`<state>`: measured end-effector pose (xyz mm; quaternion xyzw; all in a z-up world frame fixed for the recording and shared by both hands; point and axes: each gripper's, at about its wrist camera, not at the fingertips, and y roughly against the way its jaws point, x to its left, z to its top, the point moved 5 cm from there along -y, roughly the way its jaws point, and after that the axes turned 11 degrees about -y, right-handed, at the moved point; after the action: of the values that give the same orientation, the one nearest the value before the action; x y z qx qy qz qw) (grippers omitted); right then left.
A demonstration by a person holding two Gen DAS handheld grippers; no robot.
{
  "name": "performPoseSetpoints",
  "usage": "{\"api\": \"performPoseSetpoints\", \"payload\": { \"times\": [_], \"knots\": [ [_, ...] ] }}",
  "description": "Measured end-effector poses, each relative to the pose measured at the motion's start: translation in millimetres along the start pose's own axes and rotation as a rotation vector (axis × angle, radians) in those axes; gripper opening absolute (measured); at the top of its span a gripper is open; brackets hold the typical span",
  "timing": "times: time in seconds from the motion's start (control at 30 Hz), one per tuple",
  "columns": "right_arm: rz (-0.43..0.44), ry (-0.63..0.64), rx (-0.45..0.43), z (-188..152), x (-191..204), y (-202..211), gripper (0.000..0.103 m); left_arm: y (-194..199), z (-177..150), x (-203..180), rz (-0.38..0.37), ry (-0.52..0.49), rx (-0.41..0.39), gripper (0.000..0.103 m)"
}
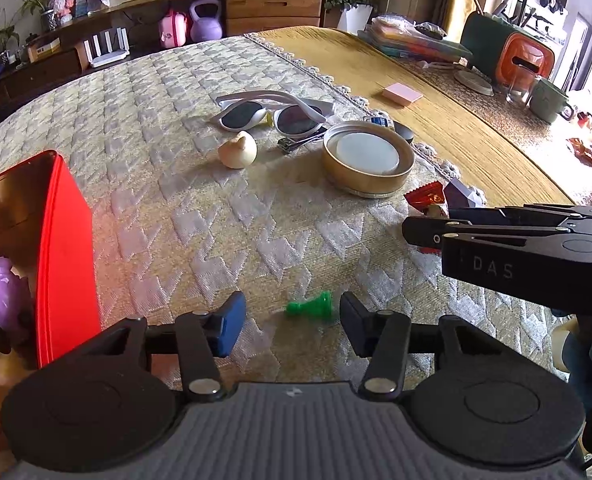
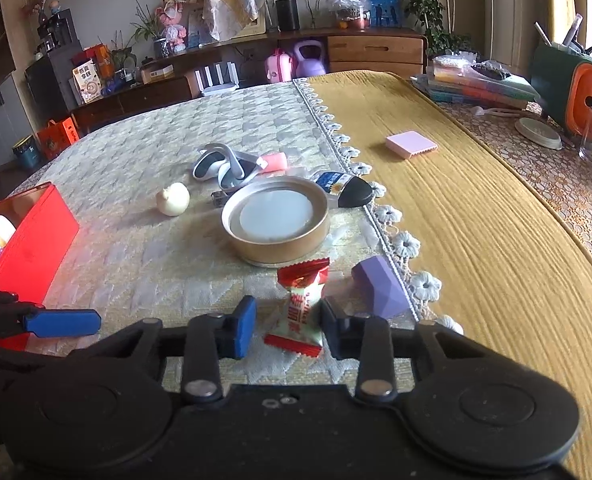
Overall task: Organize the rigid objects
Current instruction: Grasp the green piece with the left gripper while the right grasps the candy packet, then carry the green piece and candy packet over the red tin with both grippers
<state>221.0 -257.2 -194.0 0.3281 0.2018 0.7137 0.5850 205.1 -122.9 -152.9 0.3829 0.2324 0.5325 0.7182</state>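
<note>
My left gripper (image 1: 292, 322) is open, its fingers on either side of a small green chess pawn (image 1: 310, 305) that lies on its side on the quilted cloth. My right gripper (image 2: 288, 326) is open around a red and white wrapped candy (image 2: 302, 306); it also shows at the right of the left wrist view (image 1: 428, 232). A red tin box (image 1: 62, 256) stands at the left with a purple toy (image 1: 0, 296) and a white bottle inside; it also shows in the right wrist view (image 2: 32, 248).
On the cloth lie a round gold tin (image 1: 368, 160), white sunglasses (image 1: 274, 114), a cream onion-shaped piece (image 1: 237, 152), nail clippers (image 1: 296, 144), a purple faceted block (image 2: 382, 286), a small dark-capped bottle (image 2: 344, 188) and a pink block (image 2: 274, 161). A pink pad (image 2: 411, 143) lies on the yellow cloth.
</note>
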Motion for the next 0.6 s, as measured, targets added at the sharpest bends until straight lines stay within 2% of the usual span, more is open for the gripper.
{"api": "performPoseSetpoints", "payload": {
  "times": [0.03,0.1,0.2,0.6],
  "knots": [
    [-0.004,0.004,-0.003,0,0,0,0.031,0,0,-1,0.006,-0.007,0.000,0.046],
    [-0.006,0.004,-0.006,0,0,0,0.030,0,0,-1,0.007,-0.017,-0.004,0.034],
    [-0.011,0.001,-0.012,0,0,1,0.025,1,0,-1,-0.012,-0.014,-0.004,0.024],
    [0.025,0.009,-0.030,-4,11,18,0.021,9,-3,6,-0.030,0.005,-0.002,0.024]
  ]
}}
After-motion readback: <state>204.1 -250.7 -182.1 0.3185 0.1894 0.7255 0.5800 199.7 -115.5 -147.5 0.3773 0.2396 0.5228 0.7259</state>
